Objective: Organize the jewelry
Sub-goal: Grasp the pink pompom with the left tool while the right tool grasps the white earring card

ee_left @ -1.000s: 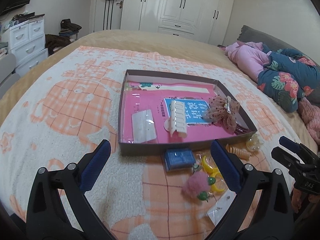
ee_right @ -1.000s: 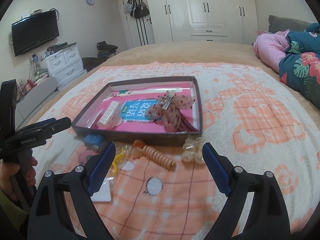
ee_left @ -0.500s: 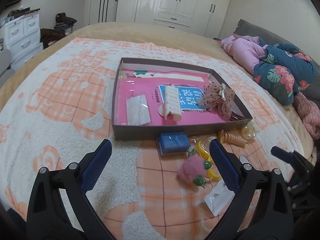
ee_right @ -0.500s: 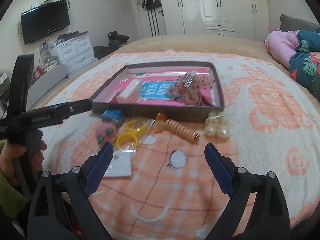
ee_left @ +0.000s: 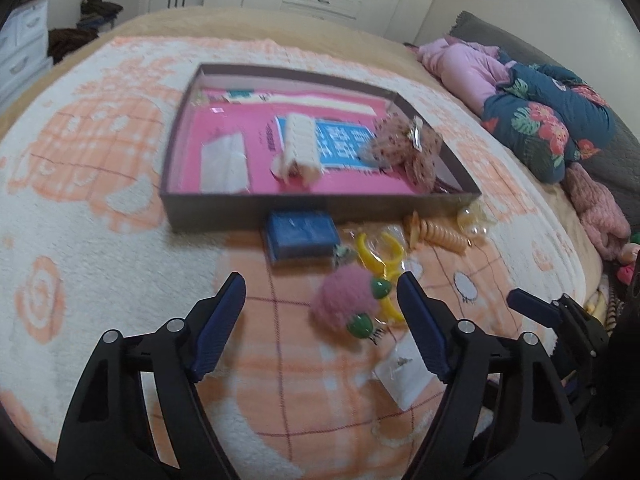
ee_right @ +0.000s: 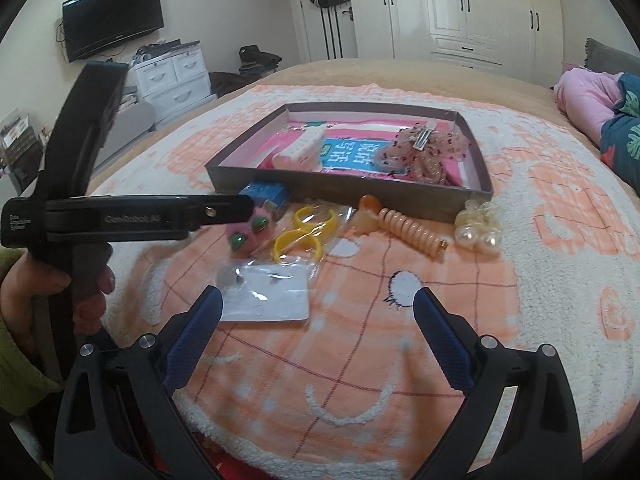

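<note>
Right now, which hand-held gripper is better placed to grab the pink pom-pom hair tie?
Left. The left hand-held gripper is open with the pink pom-pom hair tie just ahead between its fingers. The right hand-held gripper is open too, but faces the white card packet, farther from it.

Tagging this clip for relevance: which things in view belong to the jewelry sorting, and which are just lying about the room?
Part of the job:
- tray
- pink pompom clip
- yellow rings
- orange spiral hair tie
- pearl piece
- blue box
- earring card
- left gripper, right gripper, both open

Just lying about:
- television
- floral bedding
- white drawers
</note>
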{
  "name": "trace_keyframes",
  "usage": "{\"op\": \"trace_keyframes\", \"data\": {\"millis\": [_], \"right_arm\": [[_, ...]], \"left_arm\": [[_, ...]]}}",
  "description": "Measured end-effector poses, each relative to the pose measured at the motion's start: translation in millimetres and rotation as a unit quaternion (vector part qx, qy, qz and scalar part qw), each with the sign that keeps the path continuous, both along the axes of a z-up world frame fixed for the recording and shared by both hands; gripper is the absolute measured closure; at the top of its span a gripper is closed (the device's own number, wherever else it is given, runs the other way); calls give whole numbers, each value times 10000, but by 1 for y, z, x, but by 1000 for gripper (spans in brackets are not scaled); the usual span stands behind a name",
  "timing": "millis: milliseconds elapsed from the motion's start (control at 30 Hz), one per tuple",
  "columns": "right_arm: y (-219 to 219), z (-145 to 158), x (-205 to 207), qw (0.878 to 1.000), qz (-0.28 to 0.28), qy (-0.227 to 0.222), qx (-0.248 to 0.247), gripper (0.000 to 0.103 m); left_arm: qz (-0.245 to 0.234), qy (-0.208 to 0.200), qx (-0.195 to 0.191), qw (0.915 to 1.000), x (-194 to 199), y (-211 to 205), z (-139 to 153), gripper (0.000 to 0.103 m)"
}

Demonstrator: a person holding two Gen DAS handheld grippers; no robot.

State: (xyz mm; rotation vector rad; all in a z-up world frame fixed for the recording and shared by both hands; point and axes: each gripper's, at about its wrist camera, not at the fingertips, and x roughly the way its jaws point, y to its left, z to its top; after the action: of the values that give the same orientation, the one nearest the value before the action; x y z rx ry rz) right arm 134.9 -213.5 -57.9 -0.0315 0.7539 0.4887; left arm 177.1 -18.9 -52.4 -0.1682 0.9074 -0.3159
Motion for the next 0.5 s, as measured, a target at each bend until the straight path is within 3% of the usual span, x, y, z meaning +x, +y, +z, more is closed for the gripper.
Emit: {"op": "trace_keyframes", "data": {"millis": [133,333,433,500], "right_arm": [[9,-5,-1,9999,142,-1,-38,9],[23,-13,1,9994,325,54,-90,9],[30,-18,5,9992,367,123,-130,9],[34,-22,9,9990,376,190,-117,9]], "left_arm": [[-115,211,-139,9996,5,-4,-9,38],[-225,403,-412,9981,11,-4,-18,55],[-315,419,-546,9971,12,-4,-17,73],[-331,401,-528,9972,12,-5,-17,75]]}}
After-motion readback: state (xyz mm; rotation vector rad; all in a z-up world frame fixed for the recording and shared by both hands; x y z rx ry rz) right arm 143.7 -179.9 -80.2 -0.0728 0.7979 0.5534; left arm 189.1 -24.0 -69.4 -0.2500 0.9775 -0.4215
